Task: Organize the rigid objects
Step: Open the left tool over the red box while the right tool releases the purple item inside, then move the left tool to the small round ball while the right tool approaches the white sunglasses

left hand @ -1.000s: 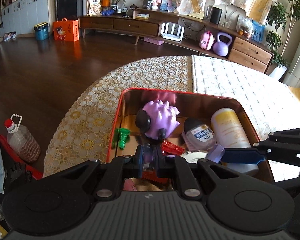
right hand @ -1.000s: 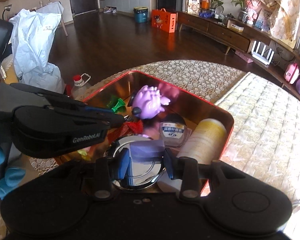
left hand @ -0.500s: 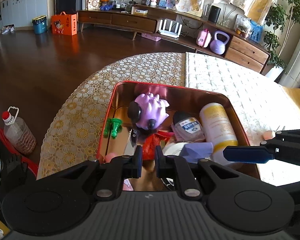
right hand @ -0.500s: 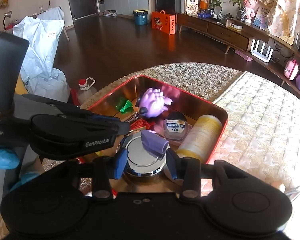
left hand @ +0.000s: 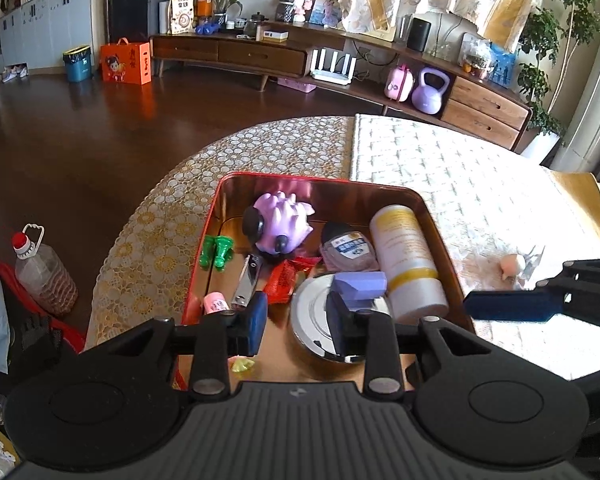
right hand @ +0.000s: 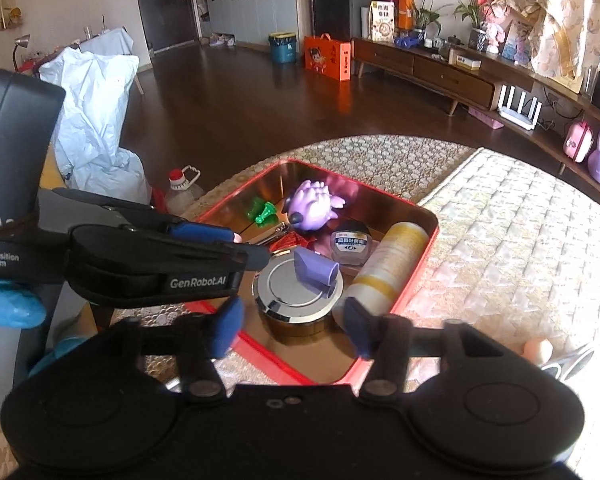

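Note:
A red tin tray on the table holds a purple spiky toy, a green piece, a nail clipper, a red wrapper, a small round jar, a white and yellow bottle and a chrome lid with a purple block on it. My left gripper is open and empty above the tray's near edge. My right gripper is open and empty, just in front of the chrome lid.
A small pink object lies on the white quilted cloth right of the tray. A plastic jug stands on the floor at the table's left. A white covered chair stands further left.
Both grippers have opened and drawn back from the tray. The purple block left the right gripper's fingers and now rests on the chrome lid. The left gripper went from shut to open.

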